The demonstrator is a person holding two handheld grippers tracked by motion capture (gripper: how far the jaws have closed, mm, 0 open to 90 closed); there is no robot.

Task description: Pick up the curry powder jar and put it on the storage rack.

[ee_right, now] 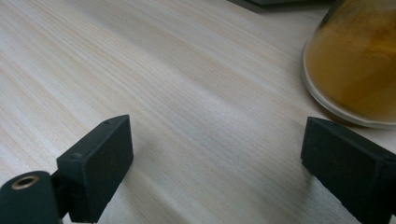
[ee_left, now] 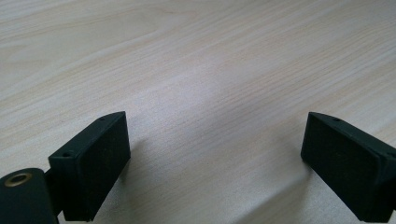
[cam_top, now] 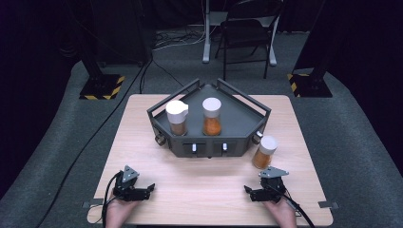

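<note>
Nearest to us, our left claw (cam_top: 151,187) rests low on the wooden surface (cam_top: 209,190), jaws spread wide with only bare wood between them. Our right claw (cam_top: 247,191) sits at the other near corner, jaws likewise apart and holding nothing. Just beyond the right claw stands a jar (cam_top: 264,152) of orange powder with a white lid, upright on the wood; in the right gripper view its base (ee_right: 355,60) lies ahead of the right-hand jaw, not touching. Beside it is a dark rack (cam_top: 247,123), carrying two more white-lidded jars (cam_top: 177,117) (cam_top: 212,116).
</note>
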